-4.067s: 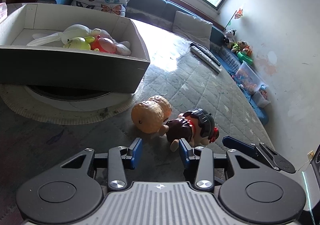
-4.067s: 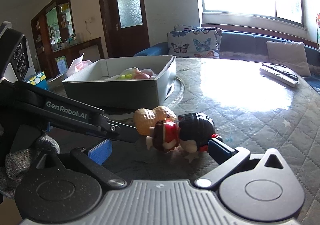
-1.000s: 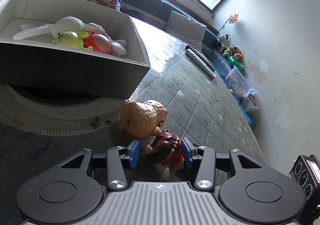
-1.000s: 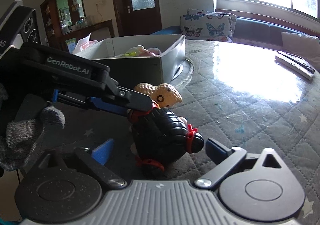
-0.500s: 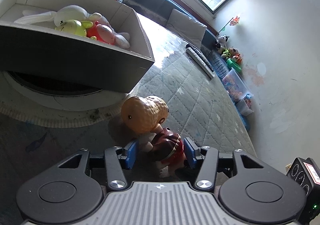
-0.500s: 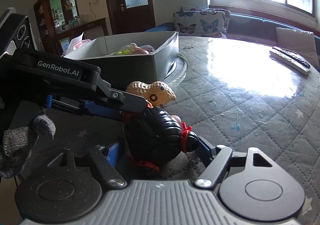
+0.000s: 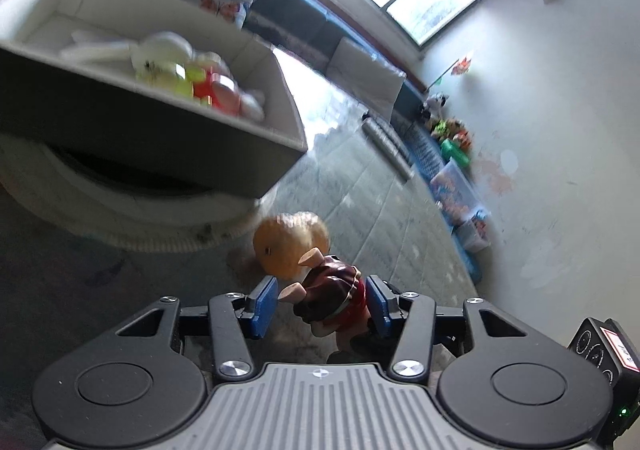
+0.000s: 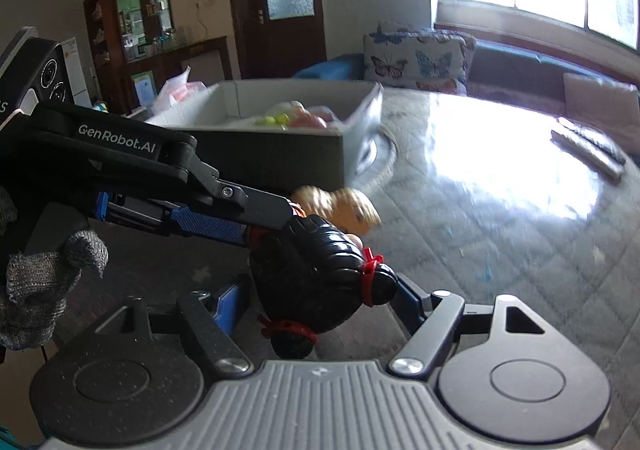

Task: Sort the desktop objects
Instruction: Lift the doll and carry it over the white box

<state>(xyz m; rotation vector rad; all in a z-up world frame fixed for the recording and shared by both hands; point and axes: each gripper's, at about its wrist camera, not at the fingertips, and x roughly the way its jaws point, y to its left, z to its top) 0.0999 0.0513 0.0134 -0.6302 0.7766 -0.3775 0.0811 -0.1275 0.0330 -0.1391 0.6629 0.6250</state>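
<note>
A doll with black hair and a dark red dress (image 7: 334, 300) sits between the blue pads of my left gripper (image 7: 322, 304); one pad touches its right side, a gap shows on the left. My right gripper (image 8: 316, 304) is closed around the doll's black head (image 8: 320, 282). An orange peanut-shaped toy (image 7: 290, 244) lies just beyond the doll, also in the right wrist view (image 8: 344, 207). The grey box (image 7: 168, 137) holds a white plush rabbit (image 7: 160, 53) and yellow and red toys.
The box (image 8: 280, 153) rests on a round white mat (image 7: 120, 226) on the quilted table. Remote controls (image 8: 588, 147) lie at the far right of the table. A sofa with butterfly cushions (image 8: 416, 59) stands behind.
Both grippers have lifted the doll slightly and the view has swung toward the box. The right gripper's fingers have drawn in onto the doll's head.
</note>
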